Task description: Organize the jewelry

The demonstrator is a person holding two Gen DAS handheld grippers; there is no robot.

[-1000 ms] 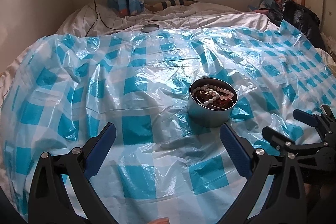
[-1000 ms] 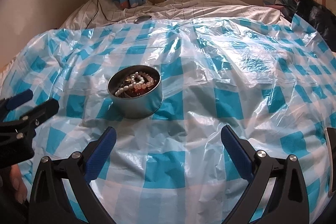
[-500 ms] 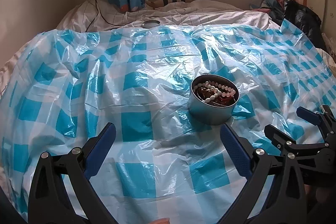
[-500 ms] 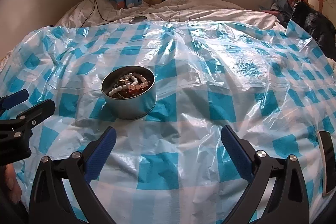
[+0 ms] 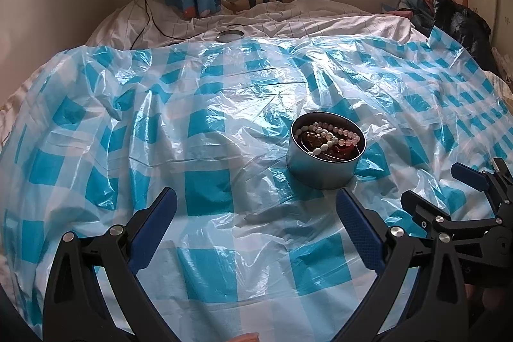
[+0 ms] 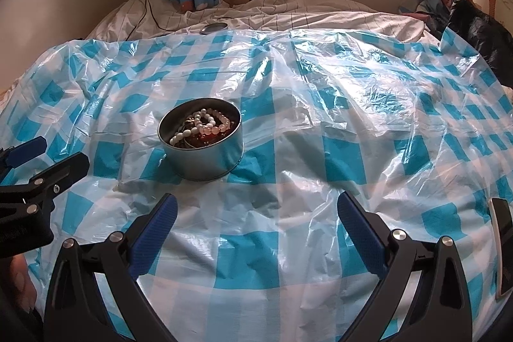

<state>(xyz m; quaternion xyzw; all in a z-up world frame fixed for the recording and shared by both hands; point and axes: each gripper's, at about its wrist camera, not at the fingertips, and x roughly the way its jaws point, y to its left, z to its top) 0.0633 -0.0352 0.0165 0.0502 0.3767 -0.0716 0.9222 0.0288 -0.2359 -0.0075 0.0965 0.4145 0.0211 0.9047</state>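
A round metal tin [image 5: 322,172] stands open on the blue-and-white checked plastic sheet [image 5: 208,191]. It holds a white and pink bead bracelet [image 5: 330,132] over amber-red pieces. The tin also shows in the right wrist view [image 6: 205,159] with the beads [image 6: 208,125] inside. My left gripper [image 5: 256,207] is open and empty, short of the tin and to its left. My right gripper [image 6: 256,207] is open and empty, short of the tin and to its right. The tin's round lid [image 5: 229,36] lies at the sheet's far edge.
The sheet covers a bed with a white striped quilt [image 5: 288,21]. A black charging cable [image 5: 147,5] runs down from the wall socket. A black bag [image 5: 461,21] lies at the far right. A dark phone [image 6: 503,246] lies at the right edge.
Both grippers have drawn back and tilted up a little, so the tin sits slightly farther off and more of the window wall shows. Both stay open.
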